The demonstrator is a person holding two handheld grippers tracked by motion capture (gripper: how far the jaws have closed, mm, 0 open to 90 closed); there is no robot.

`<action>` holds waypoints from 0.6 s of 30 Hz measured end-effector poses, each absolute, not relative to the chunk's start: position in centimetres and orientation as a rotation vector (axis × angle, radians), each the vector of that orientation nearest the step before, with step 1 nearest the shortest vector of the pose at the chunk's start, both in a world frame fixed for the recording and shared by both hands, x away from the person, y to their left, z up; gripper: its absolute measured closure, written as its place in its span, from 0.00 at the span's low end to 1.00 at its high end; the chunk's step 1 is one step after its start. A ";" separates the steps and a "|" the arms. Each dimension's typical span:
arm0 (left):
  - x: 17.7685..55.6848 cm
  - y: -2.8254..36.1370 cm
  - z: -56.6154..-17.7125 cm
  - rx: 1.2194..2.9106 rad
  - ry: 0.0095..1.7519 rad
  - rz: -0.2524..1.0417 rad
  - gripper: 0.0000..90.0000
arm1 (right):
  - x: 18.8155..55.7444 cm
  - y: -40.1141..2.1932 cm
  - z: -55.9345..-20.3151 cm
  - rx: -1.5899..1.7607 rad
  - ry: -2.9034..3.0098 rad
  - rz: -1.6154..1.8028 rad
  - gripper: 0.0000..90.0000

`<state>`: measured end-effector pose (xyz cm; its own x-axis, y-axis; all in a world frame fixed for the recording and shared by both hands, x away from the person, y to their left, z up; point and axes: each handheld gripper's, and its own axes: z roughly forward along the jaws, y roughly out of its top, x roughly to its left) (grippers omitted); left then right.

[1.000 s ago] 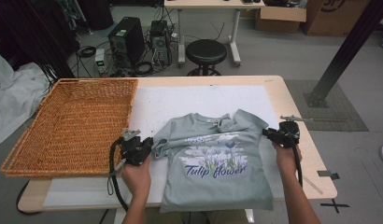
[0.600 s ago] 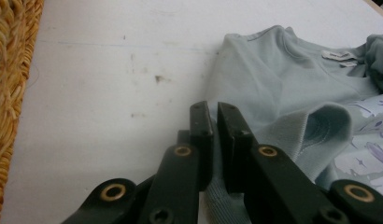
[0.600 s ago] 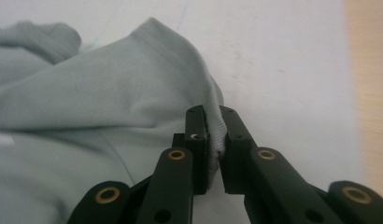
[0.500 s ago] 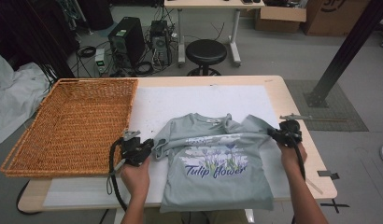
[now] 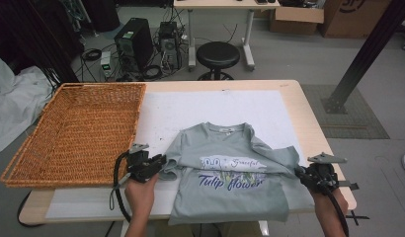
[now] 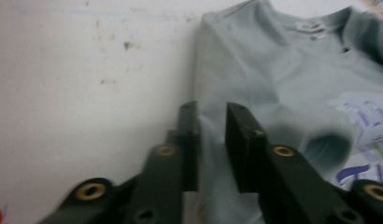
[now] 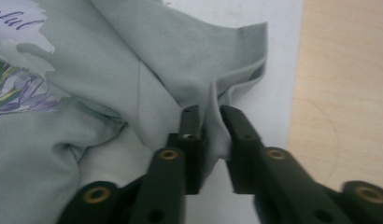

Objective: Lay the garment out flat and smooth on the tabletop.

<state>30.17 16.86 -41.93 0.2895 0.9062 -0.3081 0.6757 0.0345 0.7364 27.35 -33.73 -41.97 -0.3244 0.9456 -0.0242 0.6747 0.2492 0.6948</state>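
A pale green T-shirt (image 5: 230,168) with a "Tulip flower" print lies face up on the white mat (image 5: 210,106). My left gripper (image 5: 161,161) sits at its left sleeve. In the left gripper view the jaws (image 6: 212,109) stand a little apart with the shirt's (image 6: 273,70) edge between them; they have just been opening. My right gripper (image 5: 300,173) is at the right sleeve near the table's front edge. In the right gripper view a fold of the sleeve (image 7: 133,70) runs between its jaws (image 7: 206,112), which have just been opening too.
A large empty wicker basket (image 5: 72,133) takes up the table's left part. The wooden table edge (image 5: 311,123) runs just right of the mat. Beyond the table stand a black stool (image 5: 218,54) and computer towers (image 5: 134,42) on the floor.
My right gripper has moved toward the near edge of the table, drawing the right sleeve out with it. Both pairs of jaws have parted slightly. The left hand has stayed put.
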 end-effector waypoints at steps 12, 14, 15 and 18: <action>36.4 13.6 -38.5 1.850 1.208 0.329 0.65 | 27.8 -35.4 -40.5 1.459 1.993 1.002 0.68; 37.6 12.9 -38.4 1.895 1.179 0.326 0.65 | 27.8 -35.4 -40.7 1.459 2.003 1.013 0.68; 38.3 12.6 -38.4 1.915 1.167 0.309 0.65 | 27.8 -35.4 -40.8 1.454 2.006 1.019 0.68; 40.0 11.6 -38.7 1.991 1.148 0.311 0.66 | 27.8 -35.3 -40.9 1.449 2.011 1.037 0.67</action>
